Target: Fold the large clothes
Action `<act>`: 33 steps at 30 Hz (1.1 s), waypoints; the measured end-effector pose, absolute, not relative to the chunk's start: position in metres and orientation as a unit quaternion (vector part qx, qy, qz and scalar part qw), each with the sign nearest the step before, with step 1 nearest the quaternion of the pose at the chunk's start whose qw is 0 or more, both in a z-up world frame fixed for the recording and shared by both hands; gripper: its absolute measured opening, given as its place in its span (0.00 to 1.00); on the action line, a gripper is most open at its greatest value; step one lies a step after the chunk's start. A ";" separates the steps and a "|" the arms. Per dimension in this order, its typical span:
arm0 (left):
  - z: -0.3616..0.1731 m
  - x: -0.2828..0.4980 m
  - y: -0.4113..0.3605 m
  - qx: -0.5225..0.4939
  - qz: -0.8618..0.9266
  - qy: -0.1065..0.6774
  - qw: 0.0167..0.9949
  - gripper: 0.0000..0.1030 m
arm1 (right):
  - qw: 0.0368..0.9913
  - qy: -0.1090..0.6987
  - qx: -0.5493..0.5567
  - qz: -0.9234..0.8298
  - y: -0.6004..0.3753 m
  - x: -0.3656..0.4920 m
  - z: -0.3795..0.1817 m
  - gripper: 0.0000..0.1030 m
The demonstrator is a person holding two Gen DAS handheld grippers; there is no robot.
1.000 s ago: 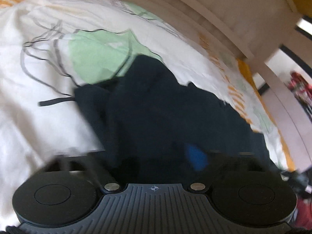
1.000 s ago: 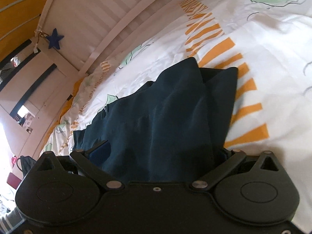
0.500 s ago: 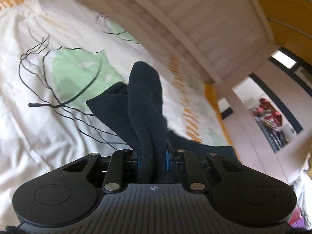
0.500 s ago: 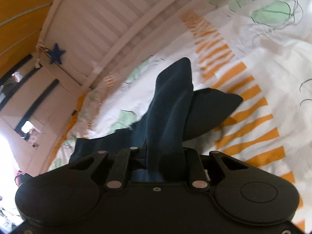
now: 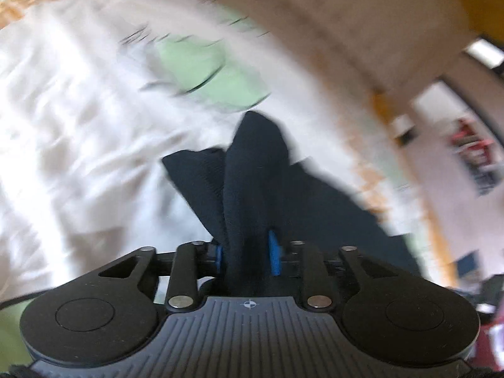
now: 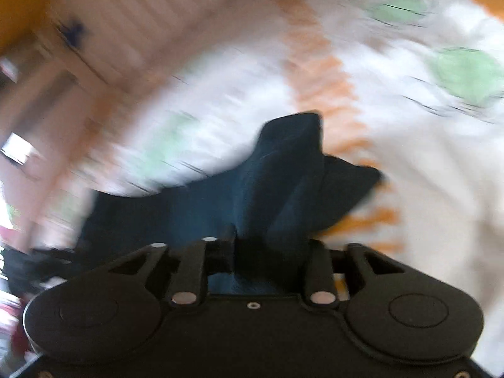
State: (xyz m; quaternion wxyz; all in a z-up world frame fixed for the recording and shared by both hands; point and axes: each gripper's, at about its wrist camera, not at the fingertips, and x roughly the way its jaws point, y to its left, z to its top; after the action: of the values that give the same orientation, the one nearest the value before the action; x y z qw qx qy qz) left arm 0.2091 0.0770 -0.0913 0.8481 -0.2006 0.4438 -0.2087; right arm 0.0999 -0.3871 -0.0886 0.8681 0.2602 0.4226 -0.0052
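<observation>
A dark navy garment [image 5: 255,170] is pinched at one corner between the blue pads of my left gripper [image 5: 247,255], with the cloth bunched and standing up out of the jaws. The rest of it trails off to the right over the bed. In the right wrist view the same garment [image 6: 283,182] is clamped in my right gripper [image 6: 267,252], a corner poking up past the jaws and the body stretching to the left. Both views are blurred by motion.
A white bed cover [image 5: 78,110] with green patches and orange stripes lies under the garment, also in the right wrist view [image 6: 425,173]. A white slatted bed rail [image 6: 132,25] runs behind. Room clutter [image 5: 472,157] shows at the far right.
Both grippers shut on corners of the garment, which earlier lay spread between open jaws, and have lifted it. Both are now moving fast, blurring the views.
</observation>
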 end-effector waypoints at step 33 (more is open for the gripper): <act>-0.117 0.183 0.057 -0.109 -0.213 0.393 0.888 0.87 | 0.865 0.404 0.283 -0.090 -0.399 0.080 -0.113 1.00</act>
State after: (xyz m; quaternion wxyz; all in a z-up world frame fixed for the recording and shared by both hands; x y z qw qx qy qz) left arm 0.1831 0.0575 -0.1167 0.8877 -0.1092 0.3933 -0.2129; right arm 0.0803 -0.3991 -0.1125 0.8654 0.2831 0.4036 -0.0903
